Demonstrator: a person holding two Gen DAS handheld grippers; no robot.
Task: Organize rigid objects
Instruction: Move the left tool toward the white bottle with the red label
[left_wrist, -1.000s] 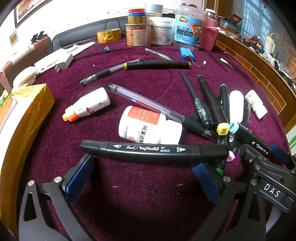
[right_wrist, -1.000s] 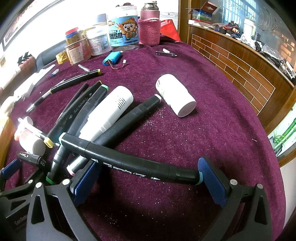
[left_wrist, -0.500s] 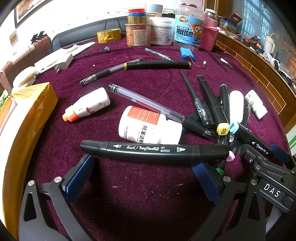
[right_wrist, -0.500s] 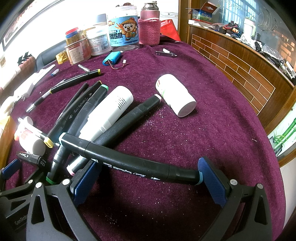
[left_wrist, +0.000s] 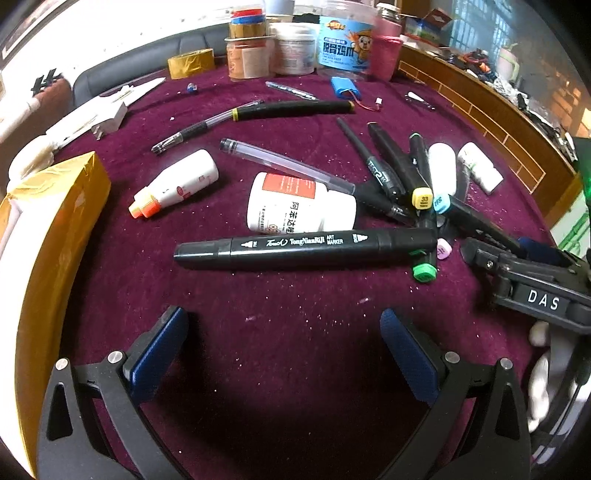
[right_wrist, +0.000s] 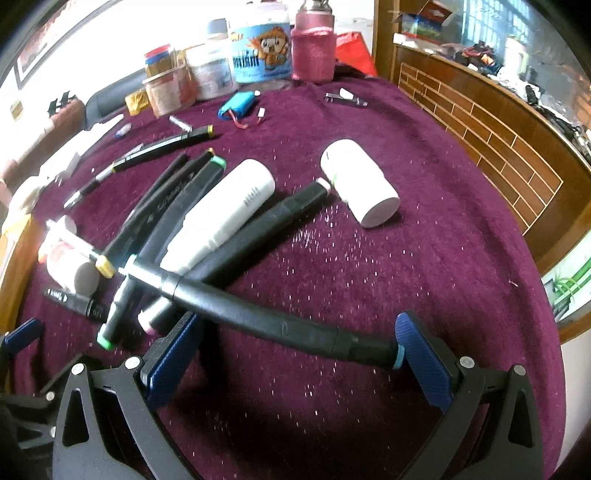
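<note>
Both tongs are spread wide: the left gripper (left_wrist: 284, 354) has been drawn back from the black art marker (left_wrist: 306, 248), left lying on the cloth (left_wrist: 295, 325), while the right gripper (right_wrist: 295, 358) is seen straddling a teal-capped marker (right_wrist: 266, 317), ungripped.

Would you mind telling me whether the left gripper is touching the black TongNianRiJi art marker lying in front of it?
Apart. The left wrist view shows bare purple cloth between the left gripper and the art marker.
</note>
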